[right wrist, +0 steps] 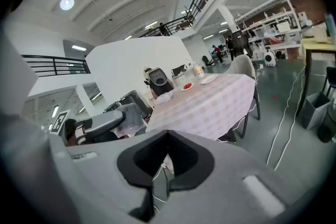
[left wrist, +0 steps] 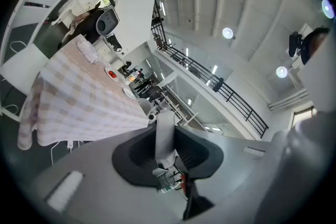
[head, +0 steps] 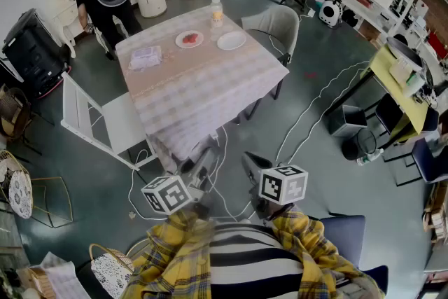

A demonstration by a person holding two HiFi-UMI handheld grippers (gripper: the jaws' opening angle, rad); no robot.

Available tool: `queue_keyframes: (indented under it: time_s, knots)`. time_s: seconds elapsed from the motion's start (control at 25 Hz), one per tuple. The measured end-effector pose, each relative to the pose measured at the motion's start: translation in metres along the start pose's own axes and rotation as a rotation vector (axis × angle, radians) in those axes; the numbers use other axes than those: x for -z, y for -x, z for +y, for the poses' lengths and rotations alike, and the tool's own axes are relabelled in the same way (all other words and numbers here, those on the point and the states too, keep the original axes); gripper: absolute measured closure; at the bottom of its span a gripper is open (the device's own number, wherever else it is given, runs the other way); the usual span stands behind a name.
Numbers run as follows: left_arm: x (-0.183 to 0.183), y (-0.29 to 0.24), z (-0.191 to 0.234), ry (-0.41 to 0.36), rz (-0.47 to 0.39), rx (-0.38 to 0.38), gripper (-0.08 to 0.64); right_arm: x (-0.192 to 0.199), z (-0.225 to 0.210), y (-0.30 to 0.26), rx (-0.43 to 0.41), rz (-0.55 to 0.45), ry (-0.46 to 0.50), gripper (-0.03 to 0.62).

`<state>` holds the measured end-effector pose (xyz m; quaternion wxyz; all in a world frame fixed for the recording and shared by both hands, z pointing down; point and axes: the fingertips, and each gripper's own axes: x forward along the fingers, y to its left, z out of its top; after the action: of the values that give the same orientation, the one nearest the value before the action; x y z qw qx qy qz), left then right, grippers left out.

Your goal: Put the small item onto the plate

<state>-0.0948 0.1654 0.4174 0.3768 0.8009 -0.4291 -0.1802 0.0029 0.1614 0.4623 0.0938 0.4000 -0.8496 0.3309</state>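
Both hang near the body: left gripper and right gripper, jaws together, holding nothing. Far on the table, the small red item lies in a dish, left of the empty plate. The approach comes first, I judge: step closer, open one gripper.

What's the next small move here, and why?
Probably step toward the table, bringing both grippers forward: the left gripper and right gripper sit close to the person's body, short of its near edge, while the empty plate lies at the far end.
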Motion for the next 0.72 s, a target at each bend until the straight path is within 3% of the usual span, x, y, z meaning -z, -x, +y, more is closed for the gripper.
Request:
queue_keyframes:
  time_s: [0.24, 0.72]
  knots:
    - [0.024, 0.001, -0.002, 0.028, 0.057, -0.004, 0.472, 0.013, 0.001, -0.001, 0.003, 0.031, -0.031, 0.591]
    - [0.027, 0.011, -0.003, 0.037, 0.045, -0.004, 0.472, 0.019, 0.0, 0.003, 0.009, 0.023, -0.062, 0.591]
